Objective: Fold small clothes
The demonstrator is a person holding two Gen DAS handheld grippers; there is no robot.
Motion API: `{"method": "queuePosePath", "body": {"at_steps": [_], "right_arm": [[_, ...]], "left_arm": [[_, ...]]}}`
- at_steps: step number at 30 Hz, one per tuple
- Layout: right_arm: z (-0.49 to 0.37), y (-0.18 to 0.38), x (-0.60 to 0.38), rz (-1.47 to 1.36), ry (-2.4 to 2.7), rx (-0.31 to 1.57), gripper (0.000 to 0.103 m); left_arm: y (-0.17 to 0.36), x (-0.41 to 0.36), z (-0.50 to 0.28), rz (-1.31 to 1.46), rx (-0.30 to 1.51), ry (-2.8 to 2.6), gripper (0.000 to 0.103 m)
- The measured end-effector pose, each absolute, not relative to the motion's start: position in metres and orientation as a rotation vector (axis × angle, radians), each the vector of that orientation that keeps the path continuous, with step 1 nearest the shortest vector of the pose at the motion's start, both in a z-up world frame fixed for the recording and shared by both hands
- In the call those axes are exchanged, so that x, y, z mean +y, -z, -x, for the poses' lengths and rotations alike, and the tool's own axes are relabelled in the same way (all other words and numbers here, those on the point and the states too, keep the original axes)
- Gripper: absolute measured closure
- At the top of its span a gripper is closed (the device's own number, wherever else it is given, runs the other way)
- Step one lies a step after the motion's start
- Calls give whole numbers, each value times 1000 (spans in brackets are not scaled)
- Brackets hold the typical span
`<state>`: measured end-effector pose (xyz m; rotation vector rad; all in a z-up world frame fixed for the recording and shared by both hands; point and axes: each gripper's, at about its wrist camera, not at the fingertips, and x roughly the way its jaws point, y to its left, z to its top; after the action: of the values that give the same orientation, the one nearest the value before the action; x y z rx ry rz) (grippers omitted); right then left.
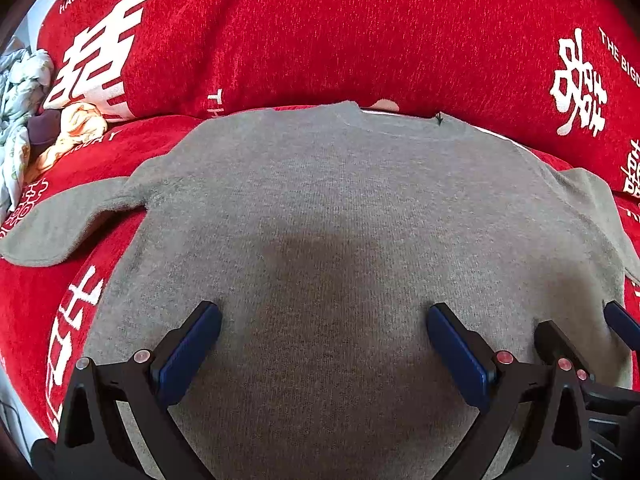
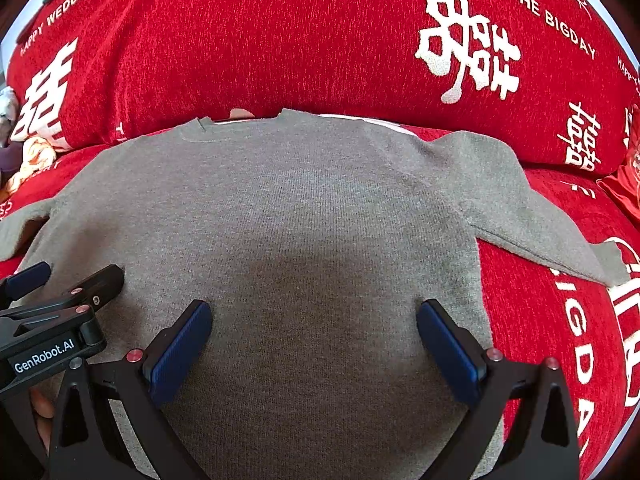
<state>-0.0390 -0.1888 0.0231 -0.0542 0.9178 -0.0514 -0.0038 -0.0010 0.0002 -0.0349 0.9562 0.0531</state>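
Both grippers, left [image 1: 324, 348] and right [image 2: 314, 344], gape wide, holding nothing, over flat grey knit sweater [image 1: 340, 208]; red sofa cover [image 2: 560, 320] shows lower right.

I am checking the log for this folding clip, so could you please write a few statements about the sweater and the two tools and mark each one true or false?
1. The grey sweater lies spread flat on the red sofa cover. True.
2. The left tool is shut on the sweater's hem. False: its fingers stand wide apart over the body of the sweater, gripping nothing.
3. The right tool is open. True.
4. Both sleeves are already folded across the chest. False: the left-side sleeve and the right-side sleeve both reach outward.
5. Crumpled clothes lie at the far left of the sofa. True.
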Motion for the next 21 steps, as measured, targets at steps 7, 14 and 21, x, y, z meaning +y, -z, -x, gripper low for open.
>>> {"method": "queuePosePath", "body": {"at_steps": [7, 14, 21], "right_arm": [[39, -23, -188, 57, 52, 917, 1], [39, -22, -187, 60, 54, 924, 1], [26, -22, -186, 95, 34, 1006, 0]], "left_arm": [[-1, -1, 3, 32, 958, -55, 0], [-1, -2, 2, 31, 961, -57, 0], [-1, -2, -3, 11, 1002, -55, 0]]}}
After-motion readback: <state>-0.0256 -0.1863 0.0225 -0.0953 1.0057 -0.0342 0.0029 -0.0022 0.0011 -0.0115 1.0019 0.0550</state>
